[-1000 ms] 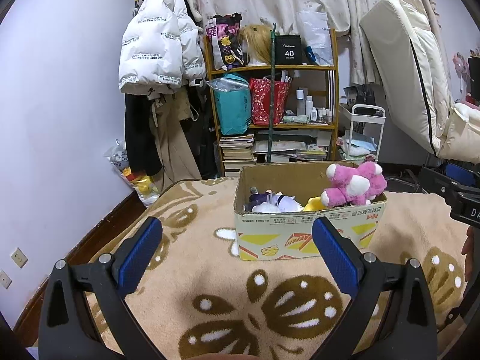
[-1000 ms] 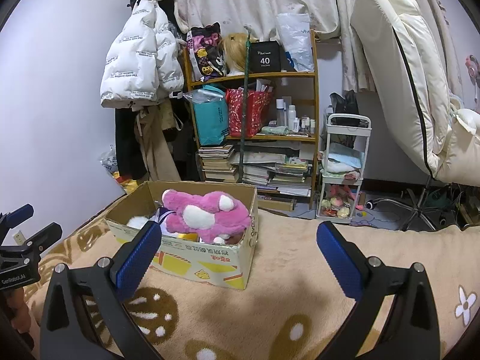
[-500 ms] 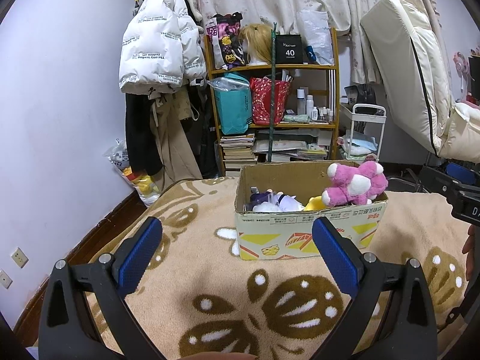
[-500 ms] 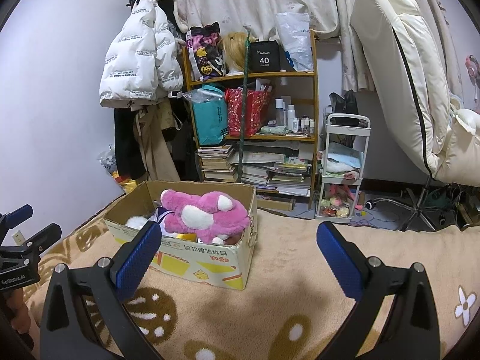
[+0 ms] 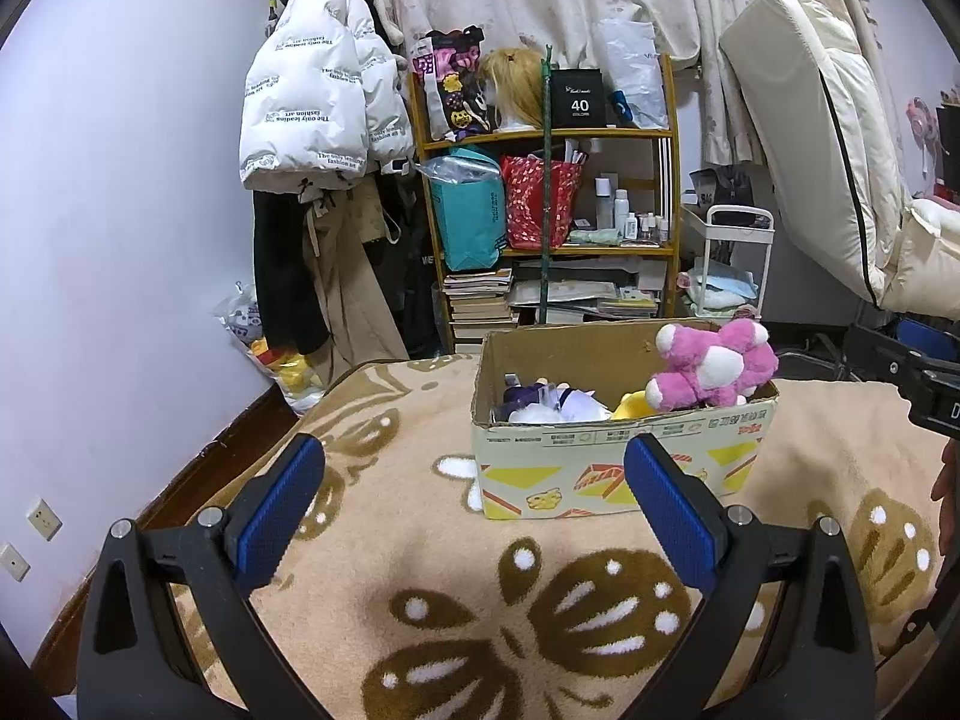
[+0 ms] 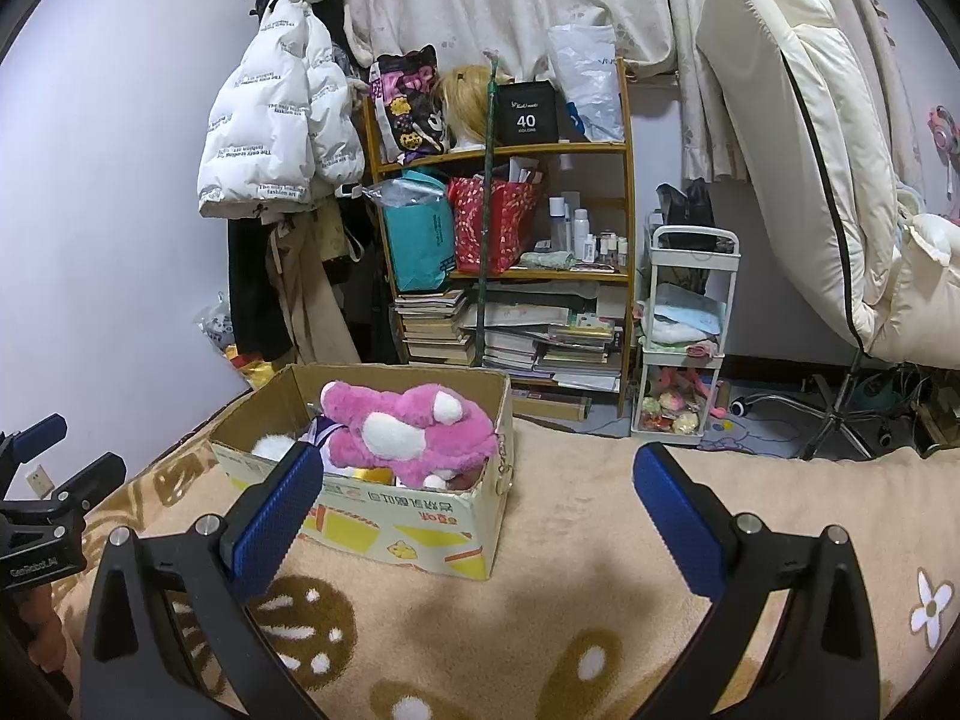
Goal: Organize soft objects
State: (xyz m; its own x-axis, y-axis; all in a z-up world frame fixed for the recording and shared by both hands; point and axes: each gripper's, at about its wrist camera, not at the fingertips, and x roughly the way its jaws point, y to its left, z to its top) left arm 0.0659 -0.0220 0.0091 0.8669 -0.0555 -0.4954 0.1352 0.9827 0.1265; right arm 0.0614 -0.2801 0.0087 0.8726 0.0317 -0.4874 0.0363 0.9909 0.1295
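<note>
A cardboard box (image 5: 618,456) stands on the beige flower-patterned blanket (image 5: 456,546). A pink and white plush toy (image 5: 714,369) lies on top at the box's right end, with purple, white and yellow soft toys (image 5: 558,405) beside it. In the right wrist view the box (image 6: 414,525) sits left of centre with the pink plush (image 6: 414,429) on top. My left gripper (image 5: 474,510) is open and empty, a short way in front of the box. My right gripper (image 6: 474,516) is open and empty, to the right of the box.
A wooden shelf (image 5: 546,228) with bags, books and bottles stands behind the bed. A white puffer jacket (image 5: 318,114) hangs at left. A white cart (image 6: 684,336) and a cream office chair (image 6: 828,180) stand at right. The other gripper shows at far left (image 6: 42,510).
Both grippers have stayed open and empty. The views have barely shifted; the box and plush sit slightly lower in the right wrist view.
</note>
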